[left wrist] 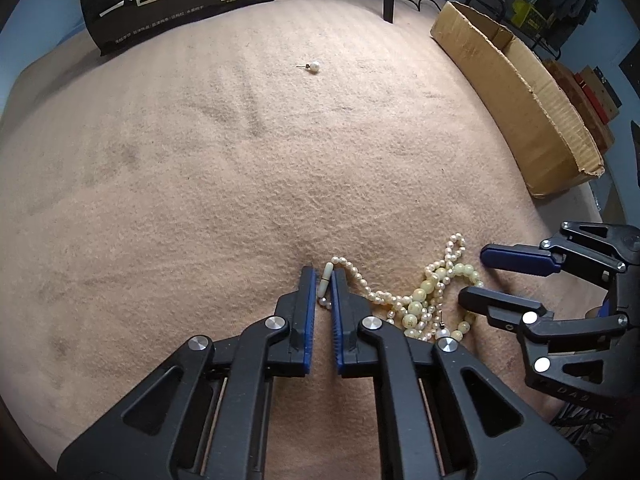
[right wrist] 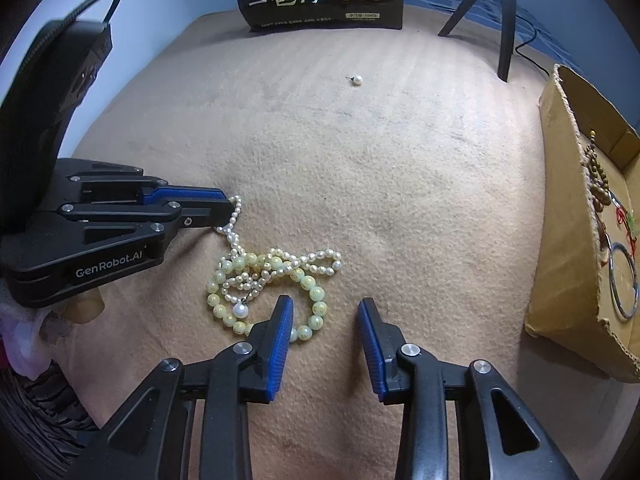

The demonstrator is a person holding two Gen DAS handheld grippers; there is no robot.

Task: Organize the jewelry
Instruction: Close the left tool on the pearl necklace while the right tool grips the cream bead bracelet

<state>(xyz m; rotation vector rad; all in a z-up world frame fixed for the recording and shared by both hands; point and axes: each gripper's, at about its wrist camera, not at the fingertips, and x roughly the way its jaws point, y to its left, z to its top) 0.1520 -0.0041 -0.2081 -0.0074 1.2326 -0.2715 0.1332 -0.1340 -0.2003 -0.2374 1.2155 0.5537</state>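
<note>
Tangling together, pearl necklace [right wrist: 280, 264] and yellow-green bead bracelet [right wrist: 308, 300].

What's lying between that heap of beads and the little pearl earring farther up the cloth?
Nothing: both views show only bare tan cloth between the bead heap and the pearl earring.

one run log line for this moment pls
left gripper shut on pearl necklace clasp end | right gripper open, beside green bead bracelet | strands tangled | pearl earring apart | cardboard box right
</note>
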